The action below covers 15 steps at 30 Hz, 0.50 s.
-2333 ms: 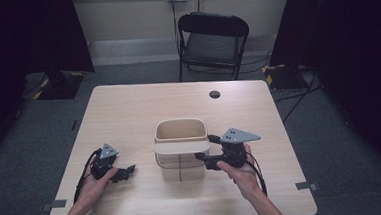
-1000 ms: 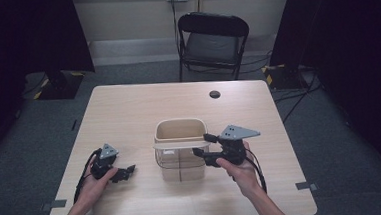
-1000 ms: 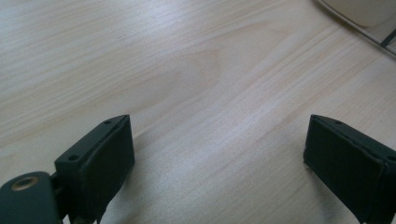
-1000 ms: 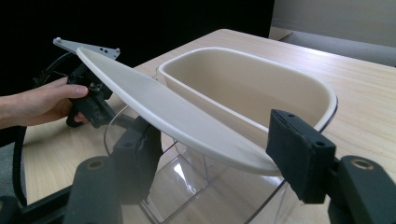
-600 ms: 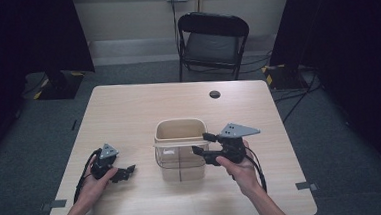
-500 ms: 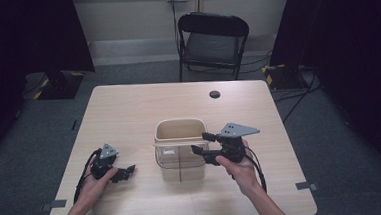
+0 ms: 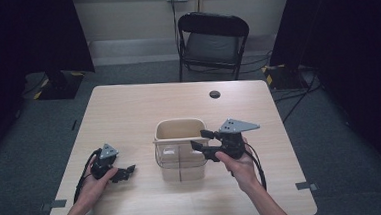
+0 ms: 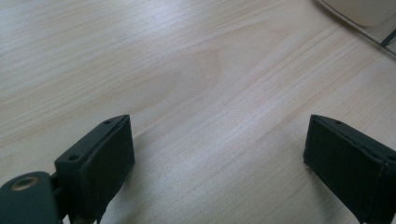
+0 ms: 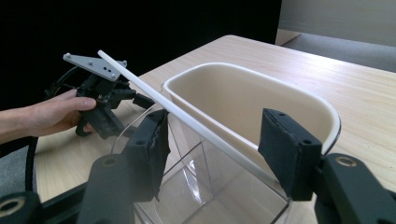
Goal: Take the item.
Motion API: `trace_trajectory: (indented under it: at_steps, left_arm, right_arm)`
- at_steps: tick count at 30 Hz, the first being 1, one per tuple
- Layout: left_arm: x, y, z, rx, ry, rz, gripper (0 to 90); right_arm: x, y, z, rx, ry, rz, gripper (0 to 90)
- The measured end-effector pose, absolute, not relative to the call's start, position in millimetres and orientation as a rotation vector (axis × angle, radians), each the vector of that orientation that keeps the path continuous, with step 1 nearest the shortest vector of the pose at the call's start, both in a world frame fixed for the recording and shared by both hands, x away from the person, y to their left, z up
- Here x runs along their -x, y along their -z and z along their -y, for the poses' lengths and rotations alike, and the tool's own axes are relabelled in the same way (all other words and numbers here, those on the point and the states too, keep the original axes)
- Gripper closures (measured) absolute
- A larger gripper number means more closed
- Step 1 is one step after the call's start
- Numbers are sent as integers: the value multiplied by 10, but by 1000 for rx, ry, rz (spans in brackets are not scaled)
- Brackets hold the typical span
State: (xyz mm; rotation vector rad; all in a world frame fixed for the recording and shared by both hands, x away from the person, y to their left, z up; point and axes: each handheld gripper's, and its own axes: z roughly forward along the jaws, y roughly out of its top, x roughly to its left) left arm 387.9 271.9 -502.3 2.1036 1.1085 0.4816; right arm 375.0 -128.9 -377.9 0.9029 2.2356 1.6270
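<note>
The container point(image 7: 180, 149), a beige tub nested with a clear square box, stands upright near the middle of the table point(image 7: 128, 111), a little toward my near edge. That puts it within easy reach of both hands. My right gripper point(image 7: 199, 141) comes at it from the right, level with the rim. Its jaws have just been closing and now straddle the tub's right wall and the thin white handle bar point(image 9: 187, 122) that crosses between them. I judge the pads are close to pinching, but I cannot tell whether they press yet. My left gripper point(image 7: 127, 170) rests low on the table to the left, well apart from the container. Its jaws gape wide over bare wood with nothing between them, presumably parked there until needed.
</note>
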Motion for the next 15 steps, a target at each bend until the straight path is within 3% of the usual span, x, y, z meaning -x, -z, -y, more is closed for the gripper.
trace_trajectory:
  at_steps: [15]
  left_arm:
    - [-3879, 5022, -2720, -2106, -482, -1109, 81]
  right_arm:
    - [-3819, 3731, 1288, -914, -1660, -2230, 456]
